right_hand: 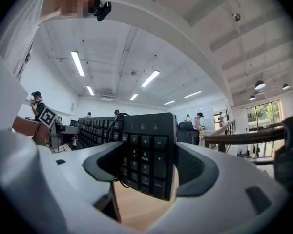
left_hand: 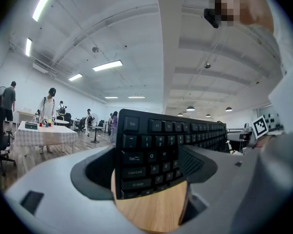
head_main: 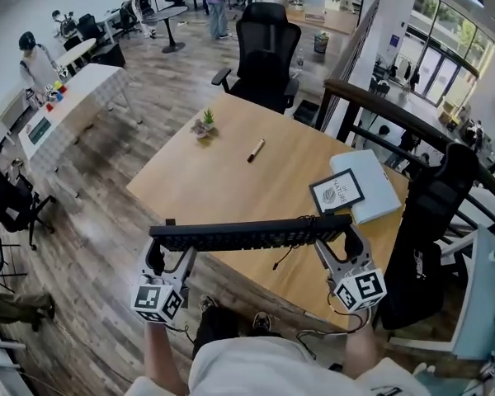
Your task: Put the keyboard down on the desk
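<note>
Long black keyboard (head_main: 247,236), pale wooden desk (head_main: 231,180)

Both grippers are up in front of the person. The left gripper (head_main: 168,242) has one end of the black keyboard (head_main: 252,235) and the right gripper (head_main: 337,236) has the other, so the board spans straight across between them. A thin cable (head_main: 284,256) dangles from it nearer the right gripper. The wooden desk (head_main: 190,184) stretches out ahead of the jaws, and the left gripper's end pokes out past the desk edge, over the floor. Just beyond the right gripper lies a white laptop (head_main: 375,190) with a dark card (head_main: 337,192) on it. Further ahead, between the two grippers' lines, is a pen (head_main: 256,150), then a small potted plant (head_main: 205,124). A black office chair (head_main: 264,56) stands past the far edge.
</note>
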A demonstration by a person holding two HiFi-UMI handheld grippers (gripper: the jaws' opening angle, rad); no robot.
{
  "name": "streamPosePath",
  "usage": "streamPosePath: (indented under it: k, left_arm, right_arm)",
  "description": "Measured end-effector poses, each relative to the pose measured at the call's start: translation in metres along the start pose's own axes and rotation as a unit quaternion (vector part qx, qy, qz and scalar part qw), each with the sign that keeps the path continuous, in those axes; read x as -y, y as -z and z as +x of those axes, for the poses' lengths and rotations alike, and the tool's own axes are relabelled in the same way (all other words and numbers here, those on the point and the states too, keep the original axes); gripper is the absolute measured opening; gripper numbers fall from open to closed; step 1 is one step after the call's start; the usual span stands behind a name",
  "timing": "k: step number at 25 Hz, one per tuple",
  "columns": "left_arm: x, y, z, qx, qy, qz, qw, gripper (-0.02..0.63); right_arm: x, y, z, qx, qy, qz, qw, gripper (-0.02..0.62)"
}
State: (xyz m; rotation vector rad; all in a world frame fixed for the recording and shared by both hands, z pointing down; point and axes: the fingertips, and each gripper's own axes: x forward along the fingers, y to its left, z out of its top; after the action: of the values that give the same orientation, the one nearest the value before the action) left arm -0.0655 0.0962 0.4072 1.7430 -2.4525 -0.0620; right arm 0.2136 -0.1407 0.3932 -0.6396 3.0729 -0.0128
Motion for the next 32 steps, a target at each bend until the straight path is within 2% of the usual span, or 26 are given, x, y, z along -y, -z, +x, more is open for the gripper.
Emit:
streamPosePath:
  k: [8,17,21,26,32]
  left_arm:
    - [-0.042,0.0,0.069,-0.002,0.04,-0.008,0.9992,0.399]
    - [-0.112,-0.001,0.131,-0.03,0.112,-0.02,0.993,0.399]
    - [-0.145,0.005,0.145,-0.05,0.143,-0.022,0.9882,0.399]
    - [-0.166,0.02,0.162,-0.074,0.183,-0.029,0.9799,0.399]
    - [-0.159,0.038,0.188,-0.102,0.222,-0.033,0.9691,0.399]
  right_arm:
    - [0.009,0.001,0.052,-0.01,0.033,-0.006,0.999,0.325]
    - [-0.019,0.011,0.105,-0.031,0.098,0.005,0.995,0.322]
    - [-0.046,0.018,0.12,-0.045,0.128,0.012,0.991,0.319]
    - [-0.065,0.031,0.127,-0.061,0.17,0.017,0.983,0.319]
    - [-0.064,0.049,0.117,-0.085,0.212,0.034,0.973,0.321]
